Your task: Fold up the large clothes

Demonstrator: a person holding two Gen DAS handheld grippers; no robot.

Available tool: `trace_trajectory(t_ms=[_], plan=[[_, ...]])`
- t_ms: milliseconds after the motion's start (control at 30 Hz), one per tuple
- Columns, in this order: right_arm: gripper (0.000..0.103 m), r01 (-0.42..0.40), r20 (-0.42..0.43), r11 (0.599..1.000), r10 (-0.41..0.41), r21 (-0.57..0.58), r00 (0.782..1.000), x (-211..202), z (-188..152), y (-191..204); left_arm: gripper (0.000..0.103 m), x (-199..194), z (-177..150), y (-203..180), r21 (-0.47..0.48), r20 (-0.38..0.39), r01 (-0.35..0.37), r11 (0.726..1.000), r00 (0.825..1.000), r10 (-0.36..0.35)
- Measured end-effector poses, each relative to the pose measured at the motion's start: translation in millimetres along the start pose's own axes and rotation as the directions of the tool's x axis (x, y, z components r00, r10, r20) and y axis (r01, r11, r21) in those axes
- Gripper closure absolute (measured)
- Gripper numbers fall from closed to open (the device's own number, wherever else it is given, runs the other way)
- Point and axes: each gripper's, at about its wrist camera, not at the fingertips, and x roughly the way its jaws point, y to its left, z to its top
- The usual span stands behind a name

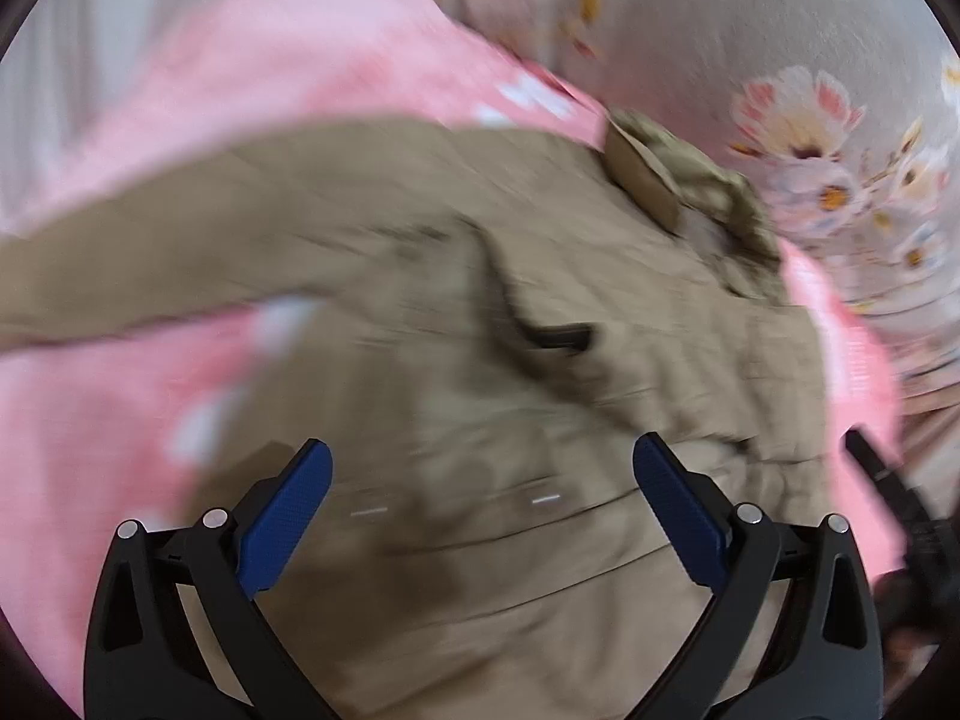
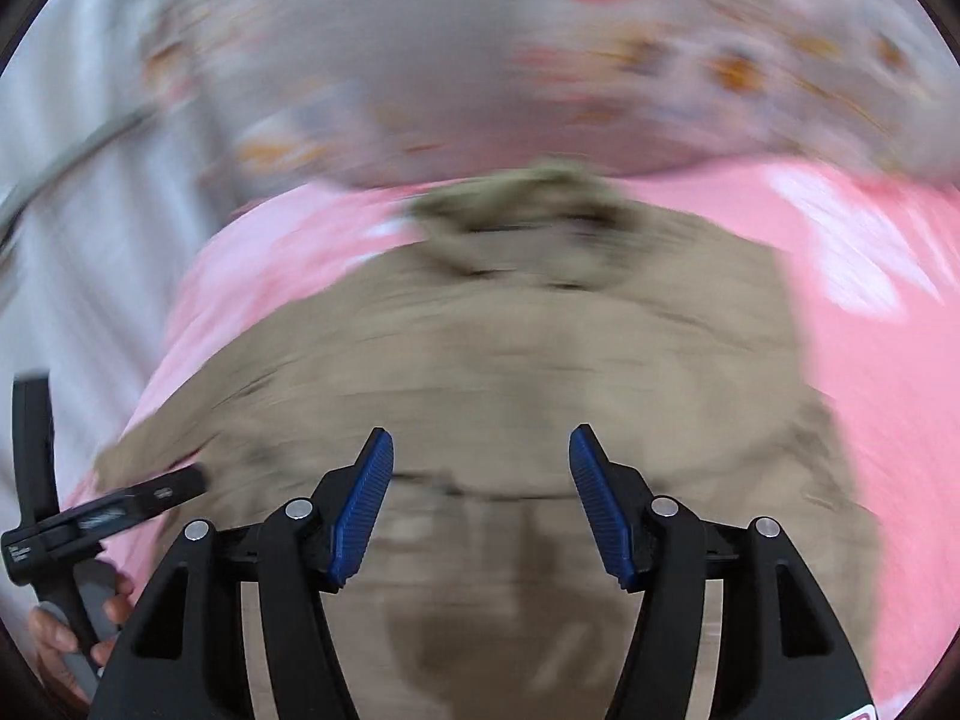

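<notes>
A tan jacket (image 1: 456, 276) lies spread on a pink sheet (image 1: 252, 66), its collar (image 1: 684, 192) at the upper right and one sleeve (image 1: 120, 276) stretched to the left. My left gripper (image 1: 482, 463) hovers over the jacket's body with its blue pads wide apart and nothing between them. In the right wrist view the same jacket (image 2: 492, 348) lies blurred below, its collar (image 2: 528, 210) at the far end. My right gripper (image 2: 482, 453) stands open above it, holding nothing. The left gripper (image 2: 120, 507) and a hand (image 2: 72, 630) show at the lower left.
A grey quilt with a flower print (image 1: 810, 138) is bunched beyond the collar (image 2: 480, 60). A pale striped surface (image 2: 90, 252) runs along the left. The other gripper's black body (image 1: 900, 510) shows at the right edge. Both views are motion-blurred.
</notes>
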Motion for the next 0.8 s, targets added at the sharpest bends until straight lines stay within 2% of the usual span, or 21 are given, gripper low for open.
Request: trace_trajectory(t_ms=[67,167,267,300,333,367,400,433,500,567,600,700,800], plan=[[0.043,0.048,0.007,0.993,-0.049,0.107,0.999,1.6,6.5,-40.6,0.005,20.4,12.4,-4.8,-0.056,-0.036,0.082,0.995,0.996,-0.084],[0.043,0.086,-0.019,0.968,-0.084,0.234,0.996,13.5,10.5,-88.4,0.005,39.4,24.0,-11.8,-0.099,-0.032,0.092,0.991,0.995,-0.096],[0.047,0.045,-0.055,0.94,-0.028,0.339,0.998,35.4,15.0,-114.8,0.01,53.0,32.4,-18.9,-0.105,-0.054,0.079,0.991,0.995,-0.085],[0.05,0.039,-0.07,0.93,-0.014,0.367,0.997,45.0,16.7,-121.8,0.02,53.7,36.0,-20.5,-0.102,-0.049,0.069,0.992,0.996,-0.074],[0.05,0.042,-0.082,0.923,-0.011,0.383,0.997,52.7,17.7,-124.9,0.038,53.8,39.8,-23.2,-0.09,-0.045,0.056,0.994,0.997,-0.06],[0.052,0.041,-0.09,0.917,-0.006,0.397,0.996,59.5,19.7,-127.2,0.046,54.6,43.9,-26.6,-0.072,-0.042,0.041,0.997,0.998,-0.045],[0.058,0.042,-0.091,0.91,-0.005,0.412,0.996,65.8,22.4,-129.9,0.059,54.5,47.8,-29.0,-0.06,-0.036,0.024,0.998,0.999,-0.026],[0.061,0.055,-0.089,0.906,-0.02,0.419,0.996,69.3,26.0,-131.0,0.077,54.0,52.5,-30.8,-0.044,-0.024,0.004,0.999,1.0,-0.005],[0.09,0.061,-0.052,0.904,-0.043,0.424,0.998,64.5,32.6,-130.0,0.09,50.1,61.4,-36.2,-0.006,0.011,-0.02,1.0,1.0,0.02],[0.101,0.002,0.039,0.912,-0.02,0.41,0.999,48.4,39.6,-126.7,0.093,42.4,67.5,-39.4,0.021,0.054,-0.033,0.999,0.998,0.032],[0.101,0.008,0.065,0.924,-0.035,0.383,0.997,42.8,41.6,-121.9,0.093,38.2,69.0,-42.5,0.043,0.087,-0.051,0.998,0.995,0.047],[0.101,0.133,0.049,0.953,-0.152,0.271,0.987,48.0,38.1,-104.8,0.094,49.4,64.4,-49.9,0.095,0.112,-0.122,0.988,0.987,0.111],[0.102,0.231,-0.019,0.949,-0.233,0.214,0.972,69.1,29.0,-103.2,0.093,77.2,52.1,-47.0,0.133,0.081,-0.177,0.975,0.983,0.167]])
